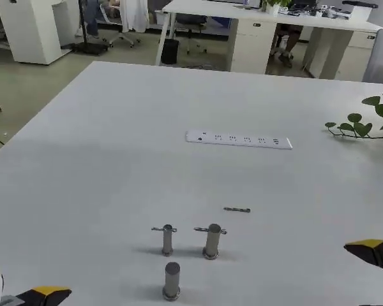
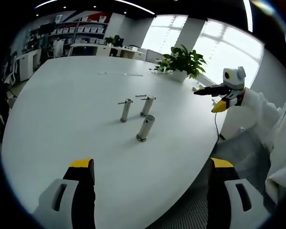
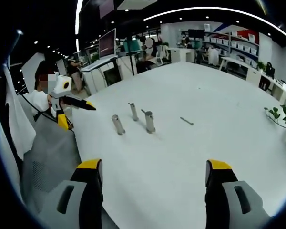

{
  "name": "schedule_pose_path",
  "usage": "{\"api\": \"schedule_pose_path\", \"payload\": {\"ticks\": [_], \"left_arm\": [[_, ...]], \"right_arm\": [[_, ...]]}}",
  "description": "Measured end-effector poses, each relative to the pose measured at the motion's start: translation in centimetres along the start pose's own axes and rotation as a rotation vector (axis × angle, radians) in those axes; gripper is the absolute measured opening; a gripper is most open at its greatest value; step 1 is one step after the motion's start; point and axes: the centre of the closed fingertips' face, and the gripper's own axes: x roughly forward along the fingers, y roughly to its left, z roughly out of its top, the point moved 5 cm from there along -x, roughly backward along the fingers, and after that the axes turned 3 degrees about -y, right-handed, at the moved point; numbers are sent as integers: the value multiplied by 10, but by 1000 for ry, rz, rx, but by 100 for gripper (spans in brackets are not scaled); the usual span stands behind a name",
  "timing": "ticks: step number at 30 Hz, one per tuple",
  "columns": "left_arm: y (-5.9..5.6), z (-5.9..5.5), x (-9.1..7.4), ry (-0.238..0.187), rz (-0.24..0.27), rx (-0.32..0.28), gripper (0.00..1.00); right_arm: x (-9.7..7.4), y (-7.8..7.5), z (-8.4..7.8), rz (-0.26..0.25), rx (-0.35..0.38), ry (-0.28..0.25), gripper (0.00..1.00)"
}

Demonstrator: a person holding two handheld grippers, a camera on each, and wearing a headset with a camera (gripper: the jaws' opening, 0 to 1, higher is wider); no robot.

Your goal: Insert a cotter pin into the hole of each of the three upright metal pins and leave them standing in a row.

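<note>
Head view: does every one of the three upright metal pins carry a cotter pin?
No: the nearest metal pin has none through it, and one cotter pin lies loose.

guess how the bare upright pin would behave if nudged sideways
The bare pin stands tall on a small base, so a nudge would probably tip it. Being round, it would likely roll on the smooth table. It looks solid metal, so probably heavy for its size.

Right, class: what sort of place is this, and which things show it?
Probably an open-plan office: a desk and chair beyond the white table, a power strip on it, shelves farther off.
</note>
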Motion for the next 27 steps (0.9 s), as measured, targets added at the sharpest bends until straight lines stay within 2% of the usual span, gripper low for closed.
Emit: {"api": "schedule_pose_path", "payload": {"ticks": [5,7,10,13,15,20,27], "left_arm": [[-2,1,2,14,-16,15,99],[0,5,1,6,2,42,99],[0,8,0,10,-3,52,97],[0,12,-5,-6,4,64,97],[1,13,-8,-15,14,62,96],[4,12,-13,-18,36,55,95],[5,11,-18,-33,58,35,95]], "right_arm": [[8,-18,6,8,-46,42,85],[12,-27,10,5,-68,60,84],[15,-40,15,-11,-109,82,80],[18,-50,22,-11,-162,125,76],[21,-54,27,-10,-185,133,74],[38,-64,45,25,-282,172,65],[64,-73,64,76,-367,212,56]]}}
